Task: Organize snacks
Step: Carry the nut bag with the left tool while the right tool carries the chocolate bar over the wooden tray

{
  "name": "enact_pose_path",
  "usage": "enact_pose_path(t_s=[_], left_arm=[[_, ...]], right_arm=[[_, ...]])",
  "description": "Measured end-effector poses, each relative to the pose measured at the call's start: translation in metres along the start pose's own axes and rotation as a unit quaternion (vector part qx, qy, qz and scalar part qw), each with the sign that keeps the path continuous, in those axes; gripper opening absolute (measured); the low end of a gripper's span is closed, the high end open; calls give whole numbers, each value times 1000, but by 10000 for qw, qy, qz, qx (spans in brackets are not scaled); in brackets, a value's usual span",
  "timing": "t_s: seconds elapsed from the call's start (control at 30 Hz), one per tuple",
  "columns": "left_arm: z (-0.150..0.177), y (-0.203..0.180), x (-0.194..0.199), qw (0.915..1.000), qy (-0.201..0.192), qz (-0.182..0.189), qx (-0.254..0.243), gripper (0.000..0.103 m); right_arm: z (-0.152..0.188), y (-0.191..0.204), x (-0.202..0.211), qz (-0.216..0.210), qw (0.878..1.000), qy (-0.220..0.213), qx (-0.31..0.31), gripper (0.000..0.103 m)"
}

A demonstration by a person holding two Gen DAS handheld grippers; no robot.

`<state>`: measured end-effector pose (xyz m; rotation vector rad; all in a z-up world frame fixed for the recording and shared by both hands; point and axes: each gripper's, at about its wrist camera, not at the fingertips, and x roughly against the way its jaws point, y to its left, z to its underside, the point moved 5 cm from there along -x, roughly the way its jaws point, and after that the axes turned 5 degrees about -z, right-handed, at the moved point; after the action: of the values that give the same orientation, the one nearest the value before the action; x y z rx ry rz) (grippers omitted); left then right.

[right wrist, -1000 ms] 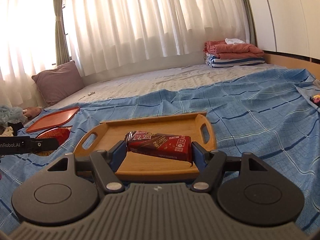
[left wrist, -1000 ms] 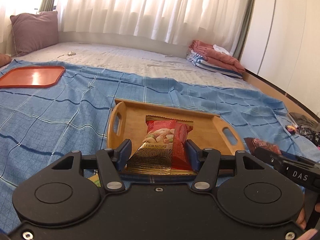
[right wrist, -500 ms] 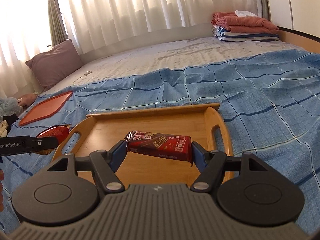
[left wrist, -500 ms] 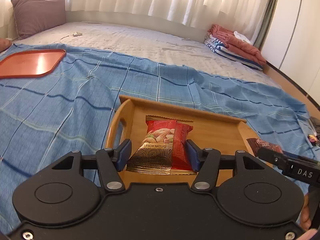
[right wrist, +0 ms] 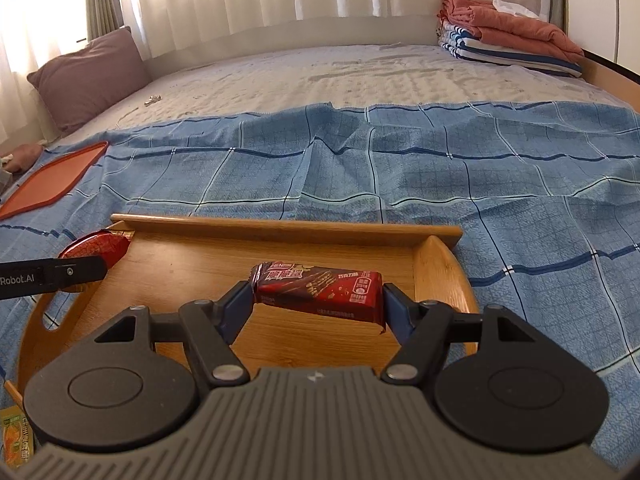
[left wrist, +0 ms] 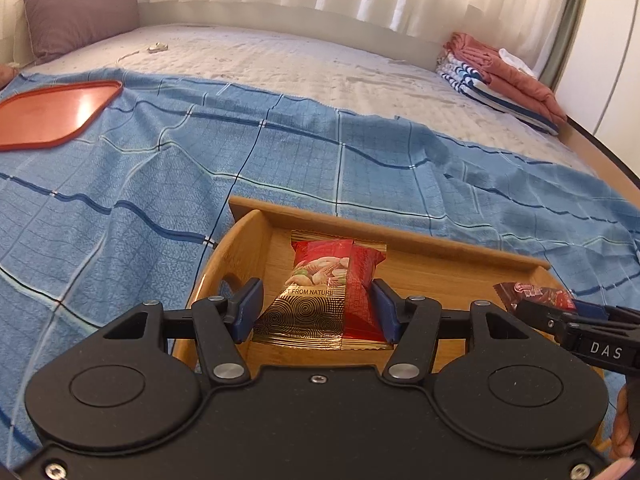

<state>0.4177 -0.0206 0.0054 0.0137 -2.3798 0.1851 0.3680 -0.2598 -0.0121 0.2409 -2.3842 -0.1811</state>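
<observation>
My left gripper [left wrist: 316, 308] is shut on a red and gold nut packet [left wrist: 324, 300] and holds it over the left end of the wooden handled tray [left wrist: 400, 236]. My right gripper [right wrist: 318, 306] is shut on a dark red chocolate wafer bar [right wrist: 320, 288], held lengthwise over the right half of the same tray [right wrist: 280, 228]. The right gripper and its bar [left wrist: 532, 294] show at the right of the left wrist view. The left gripper's finger and the nut packet [right wrist: 98, 246] show at the left of the right wrist view.
The tray lies on a blue checked cloth [right wrist: 400, 176] spread over a bed. An orange flat tray [left wrist: 48, 112] lies at the far left. A purple pillow [left wrist: 80, 8] and folded towels [right wrist: 508, 40] sit at the back. A yellow-green snack pack [right wrist: 16, 436] lies near the tray's left corner.
Both grippers have moved forward and down over the wooden tray, each still holding its snack. The tray now fills more of both views.
</observation>
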Motion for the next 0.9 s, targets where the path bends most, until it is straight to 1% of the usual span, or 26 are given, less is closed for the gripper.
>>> enact_pose_path(t_s=[0.07,0.2,0.3,0.47,0.6,0.83,0.9], left_arm=[[-1,1,-11,10000,9,-21,18,56],[-2,0,-24,9998,-19,-131,-113,56],[-2,-2,-31,9999,-22,-108,-130,56],[-3,-5,-38,9998,-36,-138,-158,56],[-2,-5,-42,9995,-86,-203,-216,56],[-4,-6,-48,9996,-72,-201,-206,56],[-3,-9,-49,9993,-104,-236,-284,56]], right_arm=[[-1,-2,-10,-15,10000,21,-32,72],[-2,-6,-24,-8,9999,37,-111,72],[-2,-7,-33,70,10000,61,-35,72],[-4,-4,-39,42,10000,-20,3,72],[-4,-1,-44,37,10000,-7,88,72],[-4,1,-49,7,10000,15,94,72],[-3,2,-51,2,10000,51,82,72]])
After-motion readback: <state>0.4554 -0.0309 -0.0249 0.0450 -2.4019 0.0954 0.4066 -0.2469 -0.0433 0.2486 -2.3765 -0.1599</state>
